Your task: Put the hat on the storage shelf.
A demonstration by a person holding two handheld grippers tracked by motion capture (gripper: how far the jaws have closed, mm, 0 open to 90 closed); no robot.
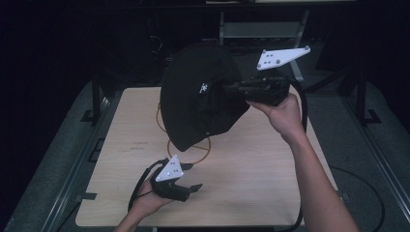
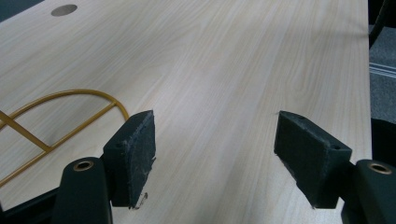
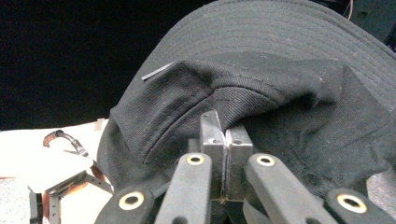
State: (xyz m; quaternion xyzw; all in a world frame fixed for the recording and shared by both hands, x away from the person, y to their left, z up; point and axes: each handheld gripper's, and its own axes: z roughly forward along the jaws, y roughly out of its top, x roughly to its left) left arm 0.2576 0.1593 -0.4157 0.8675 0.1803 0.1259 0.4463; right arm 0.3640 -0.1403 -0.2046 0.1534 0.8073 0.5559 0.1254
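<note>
Aloft: black hat held clear of the wooden surface

The right gripper (image 1: pixel 241 89) is shown with fingers (image 3: pixel 212 140) pressed together on a fold of the black hat (image 1: pixel 200 96), which is raised above the surface (image 1: pixel 251 179). The left gripper (image 1: pixel 186 186) is held low near the front edge, its fingers (image 2: pixel 135 149) spread wide with nothing between them. Dark surroundings are seen beyond. A yellow wire ring (image 2: pixel 60 116) is seen clearly in the left gripper view.

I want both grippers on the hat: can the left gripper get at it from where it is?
Probably yes. The left gripper is open and empty, low over the table. The hat hangs from the right gripper, with nothing in between.
</note>
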